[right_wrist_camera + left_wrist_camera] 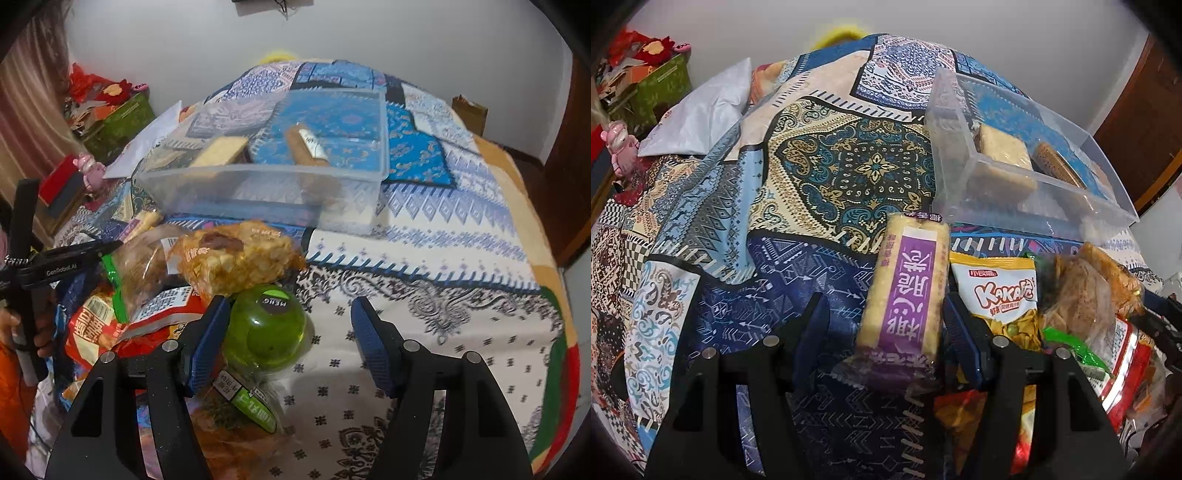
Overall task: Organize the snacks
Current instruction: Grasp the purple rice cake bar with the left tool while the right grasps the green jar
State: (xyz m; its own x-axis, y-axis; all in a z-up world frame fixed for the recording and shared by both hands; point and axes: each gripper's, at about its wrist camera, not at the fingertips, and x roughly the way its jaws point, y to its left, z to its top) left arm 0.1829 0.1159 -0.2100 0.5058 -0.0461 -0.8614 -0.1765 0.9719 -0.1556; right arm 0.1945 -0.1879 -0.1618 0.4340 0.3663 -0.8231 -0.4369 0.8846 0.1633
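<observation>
Left tongs [882, 325]: spread around purple biscuit pack [905, 291], not pinching.
Right tongs [290, 332]: released, beside green jelly cup [264, 328].
Handling: pack light, crushable; grip mid-length.

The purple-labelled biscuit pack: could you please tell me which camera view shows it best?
The left wrist view. There the purple-labelled biscuit pack fills the centre between the open fingers of the left gripper, its label readable. The right wrist view shows only a small end of it behind the snack pile.
</observation>
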